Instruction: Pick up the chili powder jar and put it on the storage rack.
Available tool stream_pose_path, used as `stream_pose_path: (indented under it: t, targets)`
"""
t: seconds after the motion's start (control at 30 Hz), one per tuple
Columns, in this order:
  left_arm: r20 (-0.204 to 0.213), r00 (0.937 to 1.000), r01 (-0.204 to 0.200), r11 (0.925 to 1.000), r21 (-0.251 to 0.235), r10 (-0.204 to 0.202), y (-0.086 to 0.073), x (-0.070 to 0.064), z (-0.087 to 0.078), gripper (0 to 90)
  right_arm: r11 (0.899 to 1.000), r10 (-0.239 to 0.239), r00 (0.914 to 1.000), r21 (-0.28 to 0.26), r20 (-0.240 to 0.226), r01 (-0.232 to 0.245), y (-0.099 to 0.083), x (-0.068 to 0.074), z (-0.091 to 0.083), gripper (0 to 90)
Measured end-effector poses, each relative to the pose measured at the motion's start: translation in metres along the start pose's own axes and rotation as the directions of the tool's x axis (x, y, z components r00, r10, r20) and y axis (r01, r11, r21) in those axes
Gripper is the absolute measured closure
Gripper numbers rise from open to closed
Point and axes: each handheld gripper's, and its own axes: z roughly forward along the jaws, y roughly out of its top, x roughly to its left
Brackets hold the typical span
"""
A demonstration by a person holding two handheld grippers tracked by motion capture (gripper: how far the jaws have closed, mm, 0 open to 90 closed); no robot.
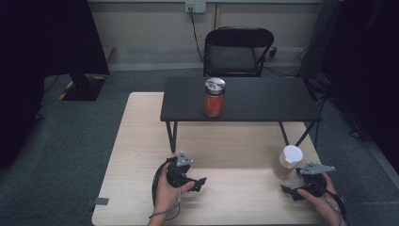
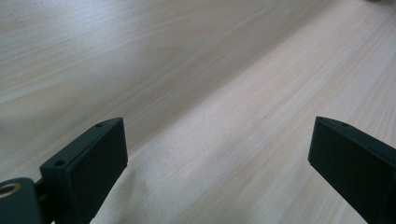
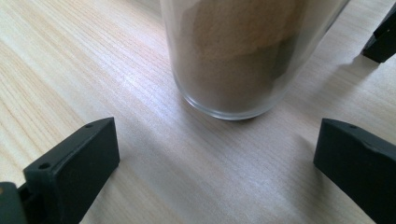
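Where the right gripper (image 1: 288, 190) rests low on the pale wooden table (image 1: 141, 141), its two black jaws stand wide apart and hold nothing. In the right gripper view the glass jar (image 3: 243, 56) stands upright just ahead of the gap between them — near, but touching neither jaw. The jar is a clear, round-walled cylinder with a thick curved base, packed with a fine tan-brown powder; from the high view it wears a flat white lid and sits near the table's right edge, just beside the right hand (image 1: 324, 200).

The left gripper (image 1: 201, 182) is likewise spread wide in its own view, with bare wood grain between its blocky, matte black jaws — nothing is clasped or touched. The left hand (image 1: 164, 188) grips it near the table's front middle, well apart from the jar, a black cable looping beside the wrist.

The tabletop is light, smooth wood with long straight grain. Farther back stands a low black shelf (image 1: 263, 101) on slim legs, flat and matte, bearing a second jar (image 1: 214, 97) — upright, filled with orange-red contents, capped by a shiny metal lid.
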Motion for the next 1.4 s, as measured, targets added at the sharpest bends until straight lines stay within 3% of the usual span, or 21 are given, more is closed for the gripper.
stream_pose_path:
  t: [0.5, 0.7, 0.9, 1.2, 1.4]
  targets:
    - [-0.042, 0.9989, -0.021, 0.9995, 0.023, 0.022, -0.007, -0.002, -0.002, 4.7, 1.0, 0.0, 1.0, 0.0, 0.0, 0.0, 0.0, 0.0, 0.0, 0.0]
    - [-0.067, 0.9963, -0.05, 0.9976, 0.049, 0.053, -0.007, -0.005, 0.0, 4.6, 1.0, 0.0, 1.0, 0.0, 0.0, 0.0, 0.0, 0.0, 0.0, 0.0]
    - [-0.069, 0.9967, -0.04, 0.998, 0.049, 0.043, -0.01, -0.004, -0.001, 4.6, 1.0, 0.0, 1.0, 0.0, 0.0, 0.0, 0.0, 0.0, 0.0, 0.0]
    - [-0.094, 0.99, -0.098, 0.9926, 0.071, 0.105, -0.011, -0.01, -0.001, 3.4, 1.0, 0.0, 1.0, 0.0, 0.0, 0.0, 0.0, 0.0, 0.0, 0.0]
    - [-0.094, 0.9896, -0.105, 0.9933, 0.048, 0.109, -0.018, -0.009, -0.001, 0.0, 1.0, 0.0, 1.0, 0.0, 0.0, 0.0, 0.0, 0.0, 0.0, 0.0]
